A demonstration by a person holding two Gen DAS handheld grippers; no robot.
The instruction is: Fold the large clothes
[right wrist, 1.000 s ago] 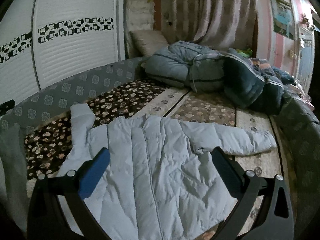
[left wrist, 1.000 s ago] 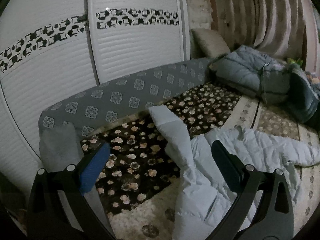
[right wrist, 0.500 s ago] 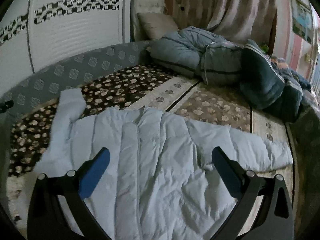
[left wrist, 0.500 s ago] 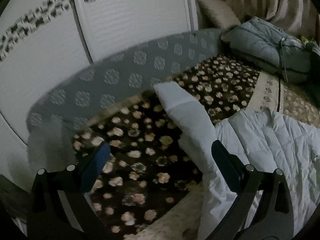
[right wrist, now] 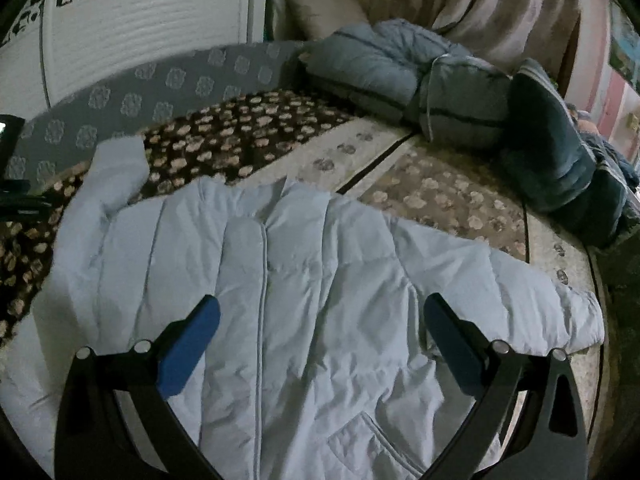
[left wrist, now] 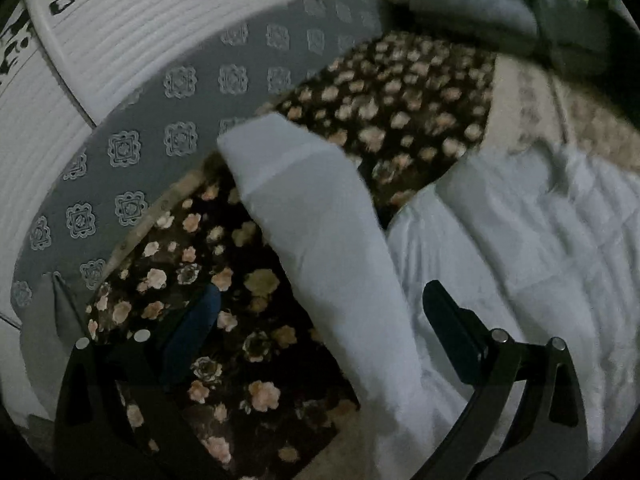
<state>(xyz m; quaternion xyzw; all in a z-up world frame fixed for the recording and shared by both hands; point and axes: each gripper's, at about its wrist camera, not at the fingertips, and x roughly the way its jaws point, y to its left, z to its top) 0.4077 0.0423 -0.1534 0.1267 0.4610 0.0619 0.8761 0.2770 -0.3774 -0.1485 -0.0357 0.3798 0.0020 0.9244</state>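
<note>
A jacket (right wrist: pixel 312 300) is spread flat on the bed (right wrist: pixel 460 192), one sleeve (left wrist: pixel 320 248) laid out to the left over the flowered blanket (right wrist: pixel 240 128), the other (right wrist: pixel 532 300) to the right. Folded quilts (right wrist: pixel 420 76) are piled behind it. A wardrobe (right wrist: pixel 140 24) is set behind the bed, at left.

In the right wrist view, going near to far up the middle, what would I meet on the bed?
Open right tool → pale blue quilted jacket → beige flower-print bed cover → folded grey-blue padded quilt → striped brown curtain.
</note>
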